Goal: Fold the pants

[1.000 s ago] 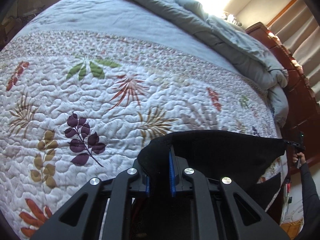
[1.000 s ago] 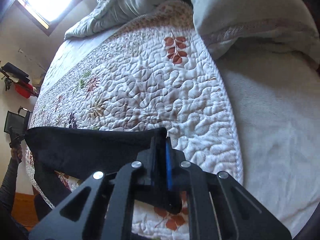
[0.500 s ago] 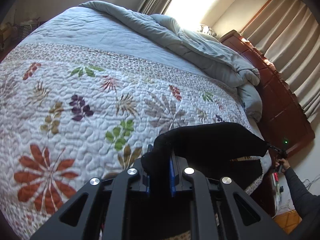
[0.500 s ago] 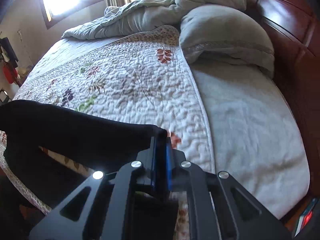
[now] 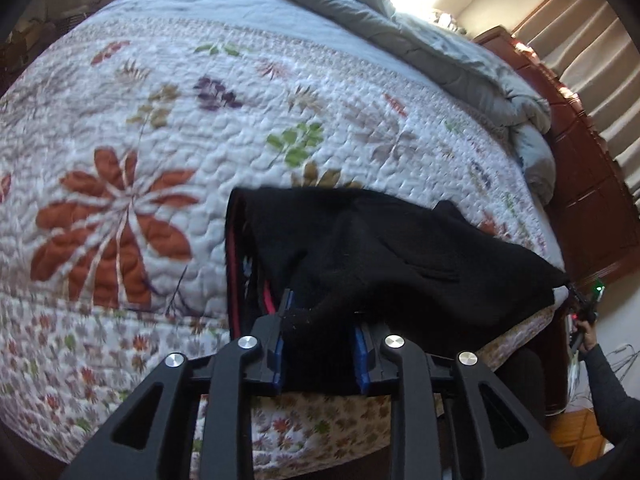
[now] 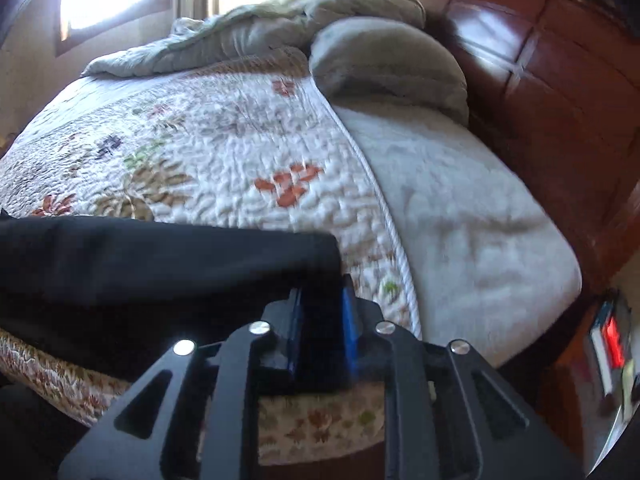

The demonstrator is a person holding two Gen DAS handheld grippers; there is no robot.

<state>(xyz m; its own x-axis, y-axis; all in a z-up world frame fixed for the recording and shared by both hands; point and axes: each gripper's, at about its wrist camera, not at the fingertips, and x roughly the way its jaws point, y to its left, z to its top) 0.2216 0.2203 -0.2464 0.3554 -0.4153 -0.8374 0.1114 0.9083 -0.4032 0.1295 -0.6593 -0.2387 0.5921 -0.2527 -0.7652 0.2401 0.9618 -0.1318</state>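
The black pants lie folded near the front edge of the floral quilt, with a red stripe along their left edge. My left gripper has its jaws parted with black cloth loosely between the blue pads. In the right wrist view the pants stretch leftward from my right gripper, whose jaws are also parted with cloth between them. The other gripper and the hand holding it show at the pants' far corner.
A grey duvet is bunched at the far side of the bed. A grey pillow lies against the dark wooden headboard. A white blanket covers the bed's right part. Curtains hang behind.
Both grippers have lowered the pants from the air onto the quilt near the bed's front edge. Both sets of jaws have widened from tightly pinched to parted.
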